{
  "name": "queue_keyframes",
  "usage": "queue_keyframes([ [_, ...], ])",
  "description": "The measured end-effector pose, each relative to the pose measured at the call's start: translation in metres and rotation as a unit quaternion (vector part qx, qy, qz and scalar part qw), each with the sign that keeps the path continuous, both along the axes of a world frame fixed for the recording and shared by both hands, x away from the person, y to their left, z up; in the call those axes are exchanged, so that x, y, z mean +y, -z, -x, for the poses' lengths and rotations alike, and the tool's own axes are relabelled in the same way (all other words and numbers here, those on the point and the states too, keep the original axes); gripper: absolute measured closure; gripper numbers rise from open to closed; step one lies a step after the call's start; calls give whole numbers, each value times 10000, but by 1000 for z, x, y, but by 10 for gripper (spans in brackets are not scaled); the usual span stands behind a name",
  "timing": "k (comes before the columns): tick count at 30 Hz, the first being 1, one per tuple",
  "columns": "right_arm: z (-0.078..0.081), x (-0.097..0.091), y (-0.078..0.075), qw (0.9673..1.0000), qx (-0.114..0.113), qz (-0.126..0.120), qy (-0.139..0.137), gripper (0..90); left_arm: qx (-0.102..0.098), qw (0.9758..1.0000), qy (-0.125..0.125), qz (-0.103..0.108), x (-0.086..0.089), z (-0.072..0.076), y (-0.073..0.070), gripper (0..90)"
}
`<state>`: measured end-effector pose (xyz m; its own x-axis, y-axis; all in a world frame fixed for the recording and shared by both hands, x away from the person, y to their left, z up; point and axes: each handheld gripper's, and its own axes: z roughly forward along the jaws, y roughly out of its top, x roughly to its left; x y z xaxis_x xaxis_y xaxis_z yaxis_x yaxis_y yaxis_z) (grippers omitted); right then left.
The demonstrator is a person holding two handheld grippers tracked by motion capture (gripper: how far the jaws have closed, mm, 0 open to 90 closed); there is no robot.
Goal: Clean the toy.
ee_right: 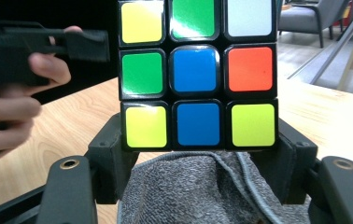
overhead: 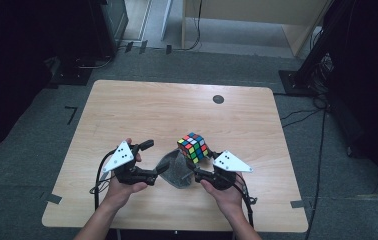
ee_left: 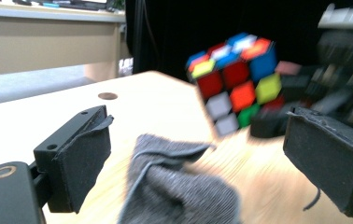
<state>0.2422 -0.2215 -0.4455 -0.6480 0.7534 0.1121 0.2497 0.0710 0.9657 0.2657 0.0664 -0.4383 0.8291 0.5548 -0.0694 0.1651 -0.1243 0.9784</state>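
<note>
A scrambled Rubik's cube (overhead: pixel 193 147) is held just above the wooden table (overhead: pixel 127 105), near its front middle. My right gripper (overhead: pixel 204 162) is shut on it. In the right gripper view the two jaws press the cube (ee_right: pixel 198 74) on both sides of its bottom row. A crumpled grey cloth (overhead: pixel 177 170) lies on the table under the cube, between the two grippers. My left gripper (overhead: pixel 153 159) is open. In the left gripper view the cloth (ee_left: pixel 179 191) sits in the gap between the wide-apart pads (ee_left: pixel 83 158), touching neither, and the cube (ee_left: pixel 235 84) is blurred beyond it.
A small dark round disc (overhead: pixel 218 99) is set into the table near its far edge. Grey carpet surrounds the table, with black stands and cables (overhead: pixel 322 100) at the right and a wooden desk (overhead: pixel 257 20) beyond.
</note>
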Motion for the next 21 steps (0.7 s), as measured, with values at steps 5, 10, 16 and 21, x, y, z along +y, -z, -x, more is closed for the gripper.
queue_keyframes([
  [5, 1, -1, -8, 9993, 256, -78, -255, 342, -518, 9960, -85, -719, -9, 4, 9, 91],
  [10, 5, 8, -11, 9978, 430, -121, -482, 342, -935, 9888, -198, -1147, -18, 8, 18, 132],
  [16, 6, 16, -11, 9948, 717, -196, -699, 342, -1243, 9820, -164, -1409, -23, 12, 21, 143],
  [21, 6, 19, -10, 9924, 884, -224, -827, 341, -1555, 9754, -175, -1554, -28, 16, 23, 150],
])
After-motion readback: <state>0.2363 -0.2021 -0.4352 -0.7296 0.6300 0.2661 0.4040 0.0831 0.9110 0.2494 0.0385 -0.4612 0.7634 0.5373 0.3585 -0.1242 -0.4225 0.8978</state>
